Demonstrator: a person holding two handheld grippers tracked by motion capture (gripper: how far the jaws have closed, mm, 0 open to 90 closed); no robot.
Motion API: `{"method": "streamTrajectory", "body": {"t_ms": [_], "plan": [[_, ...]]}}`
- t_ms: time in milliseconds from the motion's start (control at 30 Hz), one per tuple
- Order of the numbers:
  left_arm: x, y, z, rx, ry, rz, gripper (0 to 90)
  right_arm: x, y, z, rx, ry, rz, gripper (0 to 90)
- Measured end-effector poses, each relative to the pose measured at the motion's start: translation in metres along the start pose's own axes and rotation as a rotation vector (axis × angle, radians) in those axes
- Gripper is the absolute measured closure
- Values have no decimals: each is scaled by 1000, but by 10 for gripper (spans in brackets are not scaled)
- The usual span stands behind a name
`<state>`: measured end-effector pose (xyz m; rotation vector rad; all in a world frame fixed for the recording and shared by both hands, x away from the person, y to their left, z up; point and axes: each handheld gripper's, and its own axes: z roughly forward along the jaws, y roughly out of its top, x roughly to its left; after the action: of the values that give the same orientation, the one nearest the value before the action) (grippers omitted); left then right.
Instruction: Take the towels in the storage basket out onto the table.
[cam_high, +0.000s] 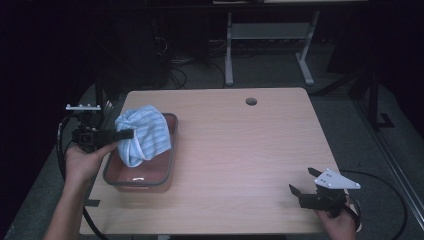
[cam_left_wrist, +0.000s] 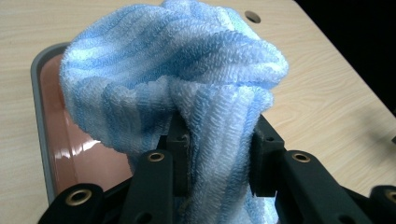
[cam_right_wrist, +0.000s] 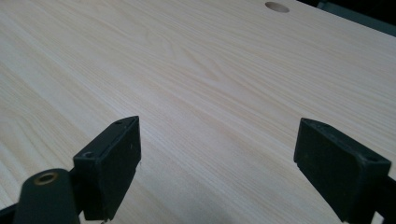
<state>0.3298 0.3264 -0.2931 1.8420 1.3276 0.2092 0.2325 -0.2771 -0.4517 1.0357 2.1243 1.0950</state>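
**Striped towel held over tray, left gripper**

Right gripper (cam_high: 300, 192): near right corner of the table (cam_high: 240, 165), held in a hand; jaws spread wide, nothing between them, bare wood below.

Left gripper (cam_high: 125, 134): at the table's left edge, jaws pinching a fold of the towel (cam_left_wrist: 187, 74).

Towel: blue and white striped terry, bunched, hanging from the jaws above the tray (cam_high: 145, 182), its lower part down inside.

Tray: reddish-brown, grey rim, rectangular, on the left side of the table.

Cable hole (cam_high: 251, 101): round, far edge of the table, well apart from the tray.
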Motion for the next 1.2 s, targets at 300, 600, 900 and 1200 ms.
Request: {"method": "streamTrajectory", "body": {"t_ms": [300,600,900,1200], "plan": [[-6,9,-10,-29,-13,10,664,0,0,0,-3,-3,-3,144],[-16,18,-9,-38,-30,22,663,-1,0,-1,-6,-7,-2,143],[-22,24,-8,-39,-41,34,663,-2,0,0,-8,-5,3,144],[-34,29,4,-21,-63,56,663,-2,-1,-2,-8,-8,2,143]]}}
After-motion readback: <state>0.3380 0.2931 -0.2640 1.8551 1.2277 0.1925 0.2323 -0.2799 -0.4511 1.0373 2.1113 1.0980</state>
